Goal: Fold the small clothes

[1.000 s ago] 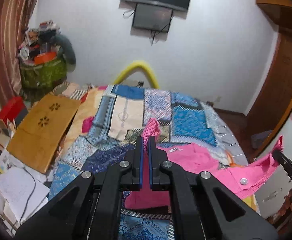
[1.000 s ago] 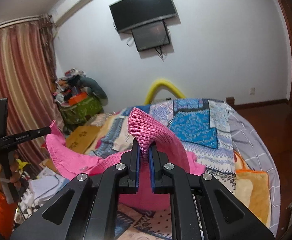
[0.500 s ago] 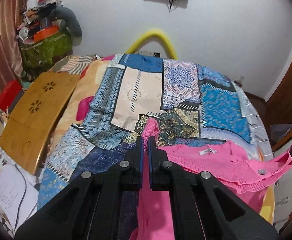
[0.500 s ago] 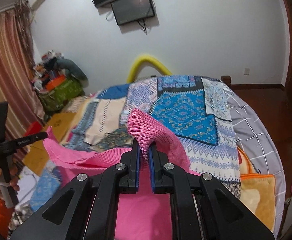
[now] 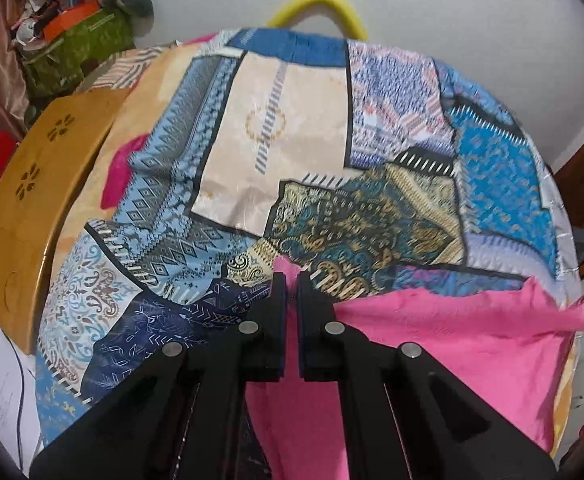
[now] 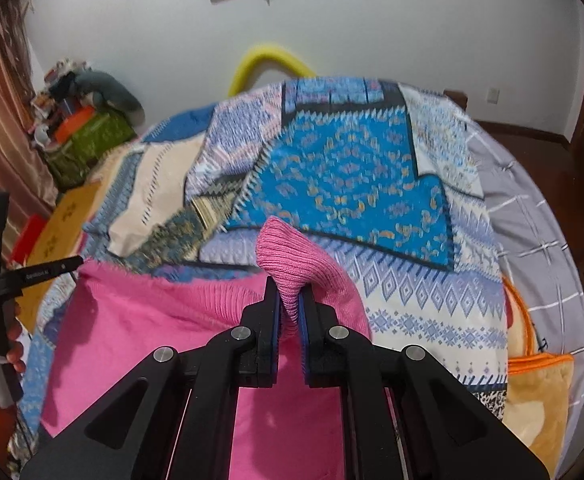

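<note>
- Your left gripper (image 5: 291, 280) is clamped on one corner of the pink sweater (image 5: 452, 336).
- Your right gripper (image 6: 289, 294) is clamped on a ribbed pink edge that bunches above its pads.
- The sweater hangs stretched between both grippers, over the near part of the patchwork bedspread (image 5: 312, 128).
- A wooden board (image 5: 39, 184) lies beside the bed.

Ahead of both tongs the patchwork bedspread (image 5: 300, 128) lies flat and bare. Left of them a tan wooden folding board (image 5: 31, 184) blocks the bed's edge.
</note>
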